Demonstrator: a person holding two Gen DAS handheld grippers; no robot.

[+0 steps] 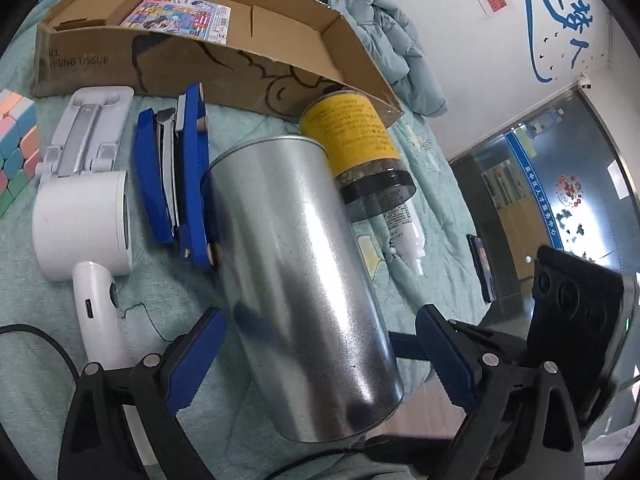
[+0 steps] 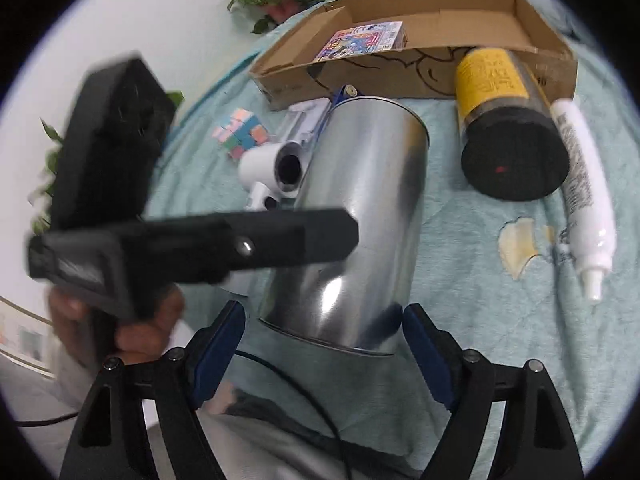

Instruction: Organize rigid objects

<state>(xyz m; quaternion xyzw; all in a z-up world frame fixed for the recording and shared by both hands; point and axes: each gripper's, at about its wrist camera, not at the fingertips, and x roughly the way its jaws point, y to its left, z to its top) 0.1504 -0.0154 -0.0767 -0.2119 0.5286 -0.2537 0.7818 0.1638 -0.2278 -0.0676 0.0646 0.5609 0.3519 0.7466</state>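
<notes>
Blue-padded left hand-held gripper [image 1: 320,354] stood released around the silver tin [image 1: 300,272] – pads apart from its sides. Right hand-held gripper [image 2: 322,346], likewise unclenched, flanked the same tin, which lay on the teal bed quilt [image 2: 480,280] beside a yellow-labelled jar [image 2: 504,120].

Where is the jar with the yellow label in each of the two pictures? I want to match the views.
Left wrist view: the jar with the yellow label lies right of centre, upper half, just right of the silver tin.
Right wrist view: the jar is upper right, black lid facing the camera.
Shared landmark: the cardboard box right behind the jar.
</notes>
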